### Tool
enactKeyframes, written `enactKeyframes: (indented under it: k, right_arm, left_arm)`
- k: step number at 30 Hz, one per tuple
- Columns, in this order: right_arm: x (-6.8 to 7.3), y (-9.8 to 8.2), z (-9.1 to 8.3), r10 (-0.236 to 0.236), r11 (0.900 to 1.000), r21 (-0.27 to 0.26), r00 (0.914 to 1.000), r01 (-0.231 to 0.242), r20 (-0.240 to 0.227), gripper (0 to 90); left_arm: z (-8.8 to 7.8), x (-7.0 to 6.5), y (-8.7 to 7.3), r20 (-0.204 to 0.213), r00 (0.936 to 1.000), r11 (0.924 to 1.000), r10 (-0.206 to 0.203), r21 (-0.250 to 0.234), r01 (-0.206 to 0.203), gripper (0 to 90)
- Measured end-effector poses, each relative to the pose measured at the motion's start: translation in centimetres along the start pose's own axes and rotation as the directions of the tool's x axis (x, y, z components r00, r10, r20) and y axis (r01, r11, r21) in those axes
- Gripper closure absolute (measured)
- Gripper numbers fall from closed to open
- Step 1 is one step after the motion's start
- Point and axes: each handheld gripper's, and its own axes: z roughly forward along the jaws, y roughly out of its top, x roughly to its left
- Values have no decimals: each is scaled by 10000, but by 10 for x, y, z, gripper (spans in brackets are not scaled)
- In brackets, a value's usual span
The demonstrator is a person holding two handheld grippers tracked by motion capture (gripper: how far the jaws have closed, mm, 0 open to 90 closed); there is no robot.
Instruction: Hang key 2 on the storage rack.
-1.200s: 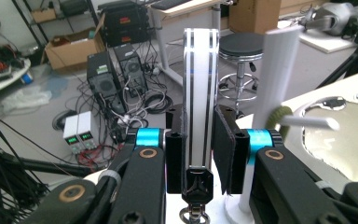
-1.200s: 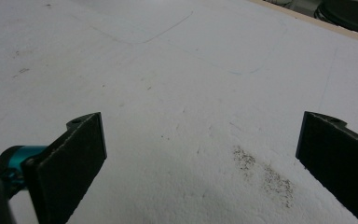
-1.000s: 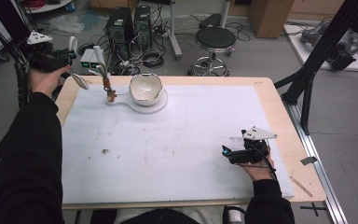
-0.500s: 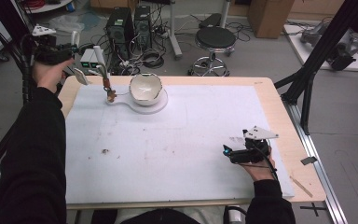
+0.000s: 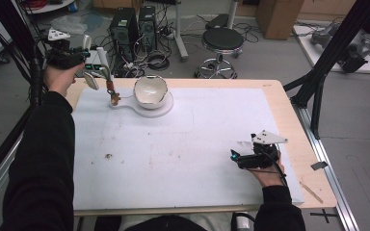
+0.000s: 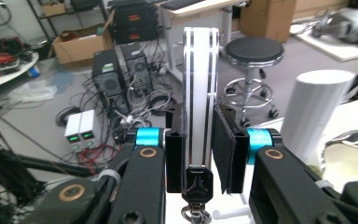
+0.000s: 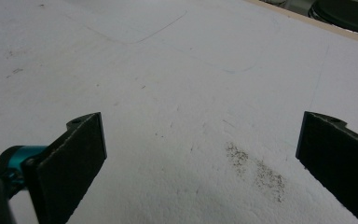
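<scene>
My left gripper point(image 5: 83, 58) is held up over the table's far left corner. In the left gripper view its jaws point(image 6: 199, 121) are shut on a flat white bar with black stripes point(image 6: 200, 70), which stands upright between the pads and ends below in a black cap with a ring. My right gripper point(image 5: 234, 157) rests low on the white mat point(image 5: 183, 144) at the near right. Its jaws point(image 7: 200, 135) stand wide open with only bare mat between them.
A white bowl point(image 5: 150, 90) sits on a white handled board point(image 5: 147, 109) at the far left. A brown-handled tool point(image 5: 112, 94), a shiny spoon point(image 5: 91, 81) and a white cylinder point(image 6: 314, 107) stand near the left gripper. Computers, cables and a stool point(image 5: 223, 41) lie beyond the table.
My left hand has shifted a little to the right, toward the table's far left corner, still gripping the white bar. The right hand has stayed put.
</scene>
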Motion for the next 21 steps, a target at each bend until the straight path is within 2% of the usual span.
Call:
enactKeyframes:
  k: [4,7,15,21]
  right_arm:
    - [0,0,0,-1,10000,18,10000,1,2,7]
    - [0,0,0,-23,10000,33,10000,23,7,7]
    - [0,-1,0,-33,9999,128,10000,32,54,7]
    - [-1,-2,-2,22,10000,93,10000,-22,90,7]
  left_arm:
    - [6,1,-4,-250,9997,9998,-46,186,51,752]
    - [8,1,-5,-257,9996,9998,-135,163,139,753]
    - [16,-8,-7,322,9983,9988,-489,-73,492,753]
    - [14,-14,-6,642,9969,9989,-463,-76,469,752]
